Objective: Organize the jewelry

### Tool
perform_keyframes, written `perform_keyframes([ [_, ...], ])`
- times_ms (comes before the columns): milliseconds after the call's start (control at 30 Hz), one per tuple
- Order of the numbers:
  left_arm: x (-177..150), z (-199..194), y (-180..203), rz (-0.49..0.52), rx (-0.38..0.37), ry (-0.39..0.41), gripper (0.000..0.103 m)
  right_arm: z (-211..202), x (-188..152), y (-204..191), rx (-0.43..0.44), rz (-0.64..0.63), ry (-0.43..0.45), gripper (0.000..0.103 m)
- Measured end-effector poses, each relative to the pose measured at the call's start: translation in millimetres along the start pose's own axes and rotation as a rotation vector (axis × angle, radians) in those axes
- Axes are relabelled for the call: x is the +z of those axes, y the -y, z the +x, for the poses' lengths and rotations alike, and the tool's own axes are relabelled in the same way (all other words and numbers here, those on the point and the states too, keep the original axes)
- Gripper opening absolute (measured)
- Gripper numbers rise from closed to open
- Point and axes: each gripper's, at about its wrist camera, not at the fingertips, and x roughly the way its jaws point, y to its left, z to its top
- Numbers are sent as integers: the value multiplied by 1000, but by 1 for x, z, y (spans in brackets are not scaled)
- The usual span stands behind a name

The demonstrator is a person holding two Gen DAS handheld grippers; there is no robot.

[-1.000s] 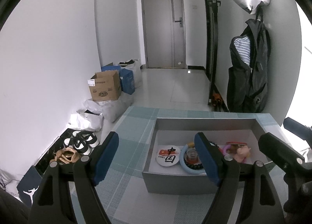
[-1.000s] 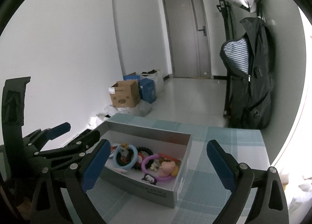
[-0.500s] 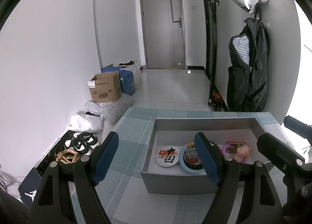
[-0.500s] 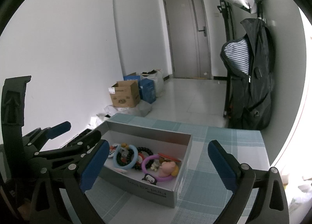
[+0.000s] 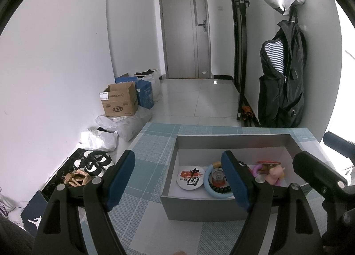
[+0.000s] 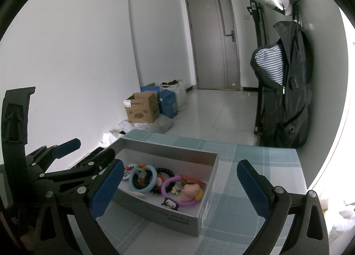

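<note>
An open grey box [image 5: 199, 208] [image 6: 168, 215] stands on the blue checked tablecloth [image 5: 153, 157]. Inside lie a round "China" badge [image 5: 190, 179], a blue ring [image 5: 216, 191] [image 6: 142, 176] around dark beads, a black bead bracelet [image 6: 165, 171], a purple ring [image 6: 177, 193] and a pink pig figure [image 5: 275, 171] [image 6: 190, 190]. My left gripper [image 5: 179, 179] is open and empty above the box's near left corner. My right gripper [image 6: 179, 187] is open and empty, above the box's right end. The left gripper also shows in the right wrist view [image 6: 66, 157].
The table ends just past the box; beyond is tiled floor [image 5: 199, 97]. Cardboard boxes [image 5: 119, 103], bags and shoes [image 5: 93, 163] lie along the left wall. A black backpack [image 5: 281, 77] hangs at the right wall. A grey door [image 5: 186, 40] is at the far end.
Both grippers have drifted slightly; the box sits a little lower in the views. Both remain open and empty, and the items in the box have not moved.
</note>
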Motion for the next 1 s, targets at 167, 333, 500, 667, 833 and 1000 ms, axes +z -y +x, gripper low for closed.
perform_keyframes([
  [167, 0, 0, 0, 0, 1, 0, 76, 0, 0, 0, 0, 1, 0, 103],
  [333, 0, 0, 0, 1, 0, 0, 76, 0, 0, 0, -1, 0, 0, 103],
  [500, 0, 0, 0, 1, 0, 0, 76, 0, 0, 0, 0, -1, 0, 103],
  [667, 0, 0, 1, 1, 0, 1, 76, 0, 0, 0, 0, -2, 1, 103],
  [833, -1, -2, 1, 6, -3, 9, 76, 0, 0, 1, -1, 0, 0, 103],
  [1000, -2, -1, 2, 8, -14, -2, 76, 0, 0, 0, -1, -1, 1, 103],
])
